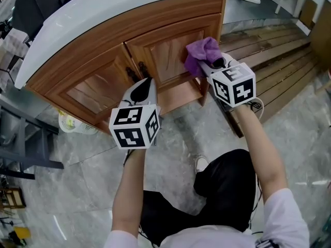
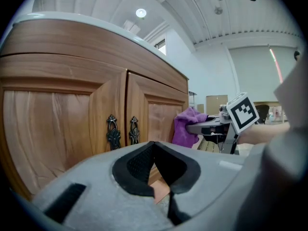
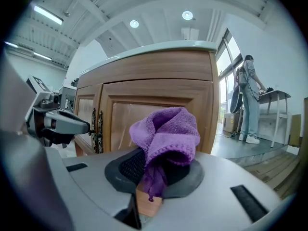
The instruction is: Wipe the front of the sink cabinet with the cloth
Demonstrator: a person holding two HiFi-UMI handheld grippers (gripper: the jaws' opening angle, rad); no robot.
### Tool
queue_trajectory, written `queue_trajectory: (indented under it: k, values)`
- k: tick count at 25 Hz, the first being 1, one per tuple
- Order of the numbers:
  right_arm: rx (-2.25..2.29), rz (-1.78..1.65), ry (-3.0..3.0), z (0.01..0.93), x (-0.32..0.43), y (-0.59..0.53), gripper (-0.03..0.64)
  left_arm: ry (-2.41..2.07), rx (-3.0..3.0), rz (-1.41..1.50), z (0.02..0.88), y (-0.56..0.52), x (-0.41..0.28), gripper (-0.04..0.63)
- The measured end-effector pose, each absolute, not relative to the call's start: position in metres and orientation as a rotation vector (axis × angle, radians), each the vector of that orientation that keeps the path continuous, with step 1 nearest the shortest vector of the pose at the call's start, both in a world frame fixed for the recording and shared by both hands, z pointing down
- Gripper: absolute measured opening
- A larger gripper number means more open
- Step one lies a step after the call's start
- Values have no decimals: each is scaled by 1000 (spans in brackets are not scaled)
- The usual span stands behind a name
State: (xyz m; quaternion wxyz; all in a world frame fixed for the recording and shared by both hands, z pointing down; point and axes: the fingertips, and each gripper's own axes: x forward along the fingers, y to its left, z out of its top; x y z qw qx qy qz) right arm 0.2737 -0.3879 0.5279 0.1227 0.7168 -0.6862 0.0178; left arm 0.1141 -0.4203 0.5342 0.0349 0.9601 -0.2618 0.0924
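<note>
A wooden sink cabinet [image 1: 103, 50] with two panelled doors stands under a white countertop [image 1: 77, 14]. My right gripper [image 1: 207, 66] is shut on a purple cloth [image 1: 201, 53], which is pressed against the right door [image 1: 165, 53] near its right edge. The cloth [image 3: 168, 138] bunches out of the jaws in the right gripper view. My left gripper [image 1: 145, 84] hovers shut and empty just in front of the dark metal door handles [image 2: 122, 131] at the doors' meeting line. The cloth [image 2: 185, 126] and right gripper [image 2: 202, 128] also show in the left gripper view.
Wooden planks [image 1: 269, 61] lie on the marble floor to the cabinet's right. A white basket [image 1: 72, 123] sits low at the cabinet's left. A person [image 3: 248, 100] stands at a table far right. My own legs and shoe [image 1: 201, 164] are below.
</note>
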Motion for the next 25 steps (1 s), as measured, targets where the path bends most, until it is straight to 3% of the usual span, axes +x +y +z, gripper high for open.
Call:
queue_trajectory:
  k: [11, 25]
  values:
    - [2119, 54, -1948, 530, 301, -376, 72, -809, 2943, 314, 541, -424, 120, 6]
    - [1815, -95, -2287, 484, 142, -375, 72, -932, 2915, 251, 527, -416, 58, 6]
